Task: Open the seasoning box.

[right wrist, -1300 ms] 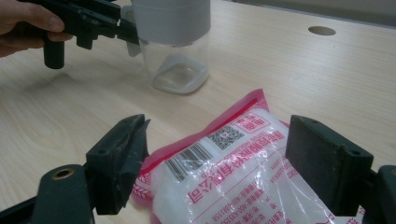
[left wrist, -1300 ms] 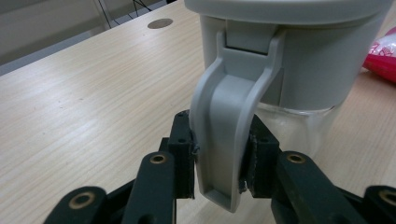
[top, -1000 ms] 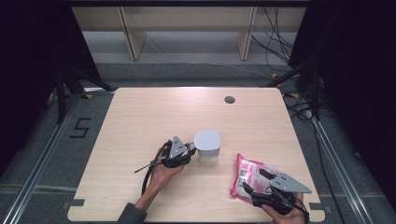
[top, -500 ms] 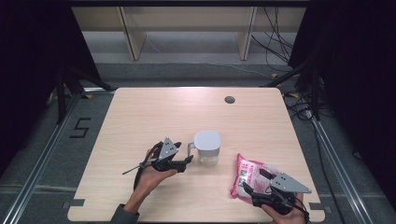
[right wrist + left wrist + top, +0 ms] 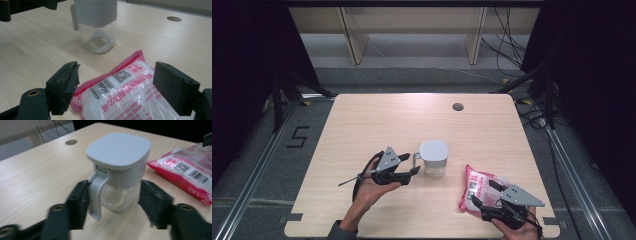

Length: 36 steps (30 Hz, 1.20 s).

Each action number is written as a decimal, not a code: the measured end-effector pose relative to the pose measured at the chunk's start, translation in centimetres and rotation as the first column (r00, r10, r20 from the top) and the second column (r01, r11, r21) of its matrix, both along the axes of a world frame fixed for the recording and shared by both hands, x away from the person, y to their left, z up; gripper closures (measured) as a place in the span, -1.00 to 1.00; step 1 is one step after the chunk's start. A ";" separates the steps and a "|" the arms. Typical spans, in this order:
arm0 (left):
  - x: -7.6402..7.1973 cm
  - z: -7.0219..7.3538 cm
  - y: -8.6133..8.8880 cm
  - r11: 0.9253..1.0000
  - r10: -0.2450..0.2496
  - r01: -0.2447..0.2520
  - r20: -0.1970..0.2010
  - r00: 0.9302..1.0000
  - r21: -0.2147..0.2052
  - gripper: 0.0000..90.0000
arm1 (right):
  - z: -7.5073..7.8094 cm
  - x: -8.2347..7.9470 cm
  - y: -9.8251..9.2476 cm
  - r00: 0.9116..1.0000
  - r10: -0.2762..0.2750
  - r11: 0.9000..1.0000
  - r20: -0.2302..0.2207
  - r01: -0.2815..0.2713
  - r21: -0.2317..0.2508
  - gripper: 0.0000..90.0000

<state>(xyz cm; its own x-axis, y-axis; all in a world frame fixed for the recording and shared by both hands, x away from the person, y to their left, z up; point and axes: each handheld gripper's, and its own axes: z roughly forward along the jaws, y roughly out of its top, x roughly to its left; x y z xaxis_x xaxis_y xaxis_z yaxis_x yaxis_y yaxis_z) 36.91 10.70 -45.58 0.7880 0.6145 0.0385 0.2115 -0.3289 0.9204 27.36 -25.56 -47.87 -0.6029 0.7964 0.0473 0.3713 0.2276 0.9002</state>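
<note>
My left gripper [image 5: 412, 170] has just been closing, jaws apart and holding nothing, beside the jug [image 5: 433, 157], whose handle [image 5: 96, 195] faces it. My right gripper [image 5: 486, 196] stands released around the near-right bag [image 5: 478, 186].

The left gripper [image 5: 113, 202] is closing its 2 jaws, apart, around a lidded jug [image 5: 119, 167]; handle [image 5: 96, 192] facing the camera.
</note>
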 end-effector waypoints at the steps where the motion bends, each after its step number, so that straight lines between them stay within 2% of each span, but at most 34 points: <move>1: 0.0 0.1 0.0 1.000 -0.001 0.001 0.009 1.000 -0.009 0.16 | 0.0 0.0 0.0 1.000 -0.002 1.000 -0.003 0.002 -0.006 -0.52; 2: 0.0 0.4 0.1 1.000 0.005 -0.005 0.020 1.000 -0.005 0.31 | -0.1 0.3 -0.1 1.000 0.013 1.000 0.011 -0.013 -0.007 -0.53; 7: 0.6 1.0 -0.2 0.999 0.030 -0.028 0.064 0.998 -0.035 0.77 | -0.1 0.3 0.0 1.000 0.011 1.000 0.002 -0.011 -0.014 -0.52; 8: 0.7 1.1 -0.3 0.999 0.032 -0.030 0.068 0.997 -0.035 0.81 | -0.1 0.2 0.0 1.000 0.012 1.000 -0.003 -0.012 -0.024 -0.52; 10: 0.9 1.5 -0.7 0.999 0.048 -0.046 0.104 0.993 -0.022 0.90 | -0.2 0.2 0.1 1.000 0.012 1.000 0.001 -0.012 -0.017 -0.52; 14: 1.7 2.0 -1.3 0.999 0.043 -0.041 0.117 0.992 -0.023 0.97 | -0.2 0.2 0.3 1.000 0.019 0.999 0.000 -0.019 -0.031 -0.52; 15: 1.9 1.9 -1.5 0.999 0.040 -0.038 0.110 0.993 -0.019 0.97 | -0.3 0.3 0.4 1.000 0.024 0.999 0.010 -0.024 -0.036 -0.52; 18: 2.7 1.3 -2.1 0.999 0.039 -0.038 0.086 0.996 -0.020 0.97 | -0.3 0.3 0.4 1.000 0.012 0.999 -0.006 -0.012 -0.038 -0.52; 19: 2.8 1.1 -2.1 0.999 0.040 -0.039 0.081 0.996 -0.017 0.97 | -0.3 0.2 0.4 1.000 0.002 1.000 -0.015 -0.002 -0.023 -0.52; 20: 2.9 0.9 -2.1 0.999 0.042 -0.040 0.075 0.996 -0.032 0.97 | -0.3 0.3 0.3 1.000 0.006 0.999 -0.003 -0.006 -0.032 -0.52; 21: 3.1 0.9 -2.0 0.998 0.042 -0.039 0.063 0.997 -0.045 0.97 | -0.3 0.3 0.3 1.000 0.014 1.000 -0.002 -0.014 -0.020 -0.52; 23: 3.1 0.9 -1.9 0.998 0.044 -0.041 0.070 0.997 -0.046 0.97 | -0.2 0.3 0.3 1.000 0.003 1.000 0.003 -0.003 -0.026 -0.52; 25: 2.9 0.7 -2.2 0.998 0.031 -0.027 0.069 0.997 -0.060 0.97 | -0.2 0.3 0.4 1.000 0.013 1.000 0.002 -0.013 -0.017 -0.52; 26: 2.9 0.7 -2.3 0.998 0.032 -0.027 0.072 0.997 -0.061 0.97 | -0.3 0.3 0.4 1.000 0.015 0.999 0.002 -0.015 -0.028 -0.52; 28: 2.9 0.7 -2.4 0.998 0.031 -0.027 0.081 0.996 -0.053 0.97 | -0.2 0.4 0.6 1.000 0.011 1.000 0.002 -0.011 -0.026 -0.53; 30: 2.9 0.6 -2.3 0.998 0.032 -0.027 0.088 0.996 -0.055 0.95 | -0.2 0.5 0.7 1.000 -0.011 1.000 0.005 0.011 -0.017 -0.54; 31: 2.9 0.6 -2.3 0.998 0.034 -0.029 0.087 0.996 -0.056 0.95 | -0.2 0.6 0.8 1.000 -0.021 1.000 0.015 0.021 -0.007 -0.55; 33: 2.9 0.5 -2.2 0.997 0.034 -0.028 0.084 0.996 -0.068 0.95 | -0.2 0.8 1.0 0.999 -0.026 0.999 0.030 0.026 -0.024 -0.54; 34: 2.9 0.5 -2.2 0.997 0.037 -0.031 0.077 0.996 -0.077 0.95 | -0.1 0.8 1.2 0.999 -0.038 0.999 0.024 0.039 -0.019 -0.55; 35: 2.9 0.4 -2.2 0.996 0.039 -0.033 0.078 0.996 -0.081 0.95 | -0.1 1.1 1.3 0.998 -0.041 0.999 0.051 0.043 -0.031 -0.56; 36: 2.9 0.4 -2.2 0.996 0.038 -0.032 0.077 0.996 -0.082 0.95 | 0.0 1.4 1.7 0.998 -0.045 0.999 0.053 0.046 -0.023 -0.58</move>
<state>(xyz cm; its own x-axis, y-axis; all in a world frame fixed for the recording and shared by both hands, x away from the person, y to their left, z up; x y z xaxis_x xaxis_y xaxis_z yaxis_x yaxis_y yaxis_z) 39.82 8.50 -45.15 0.7623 0.6454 0.0486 0.1474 -0.2462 0.9579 28.74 -23.91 -47.88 -0.5669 0.8238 -0.0029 0.3341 0.2331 0.9133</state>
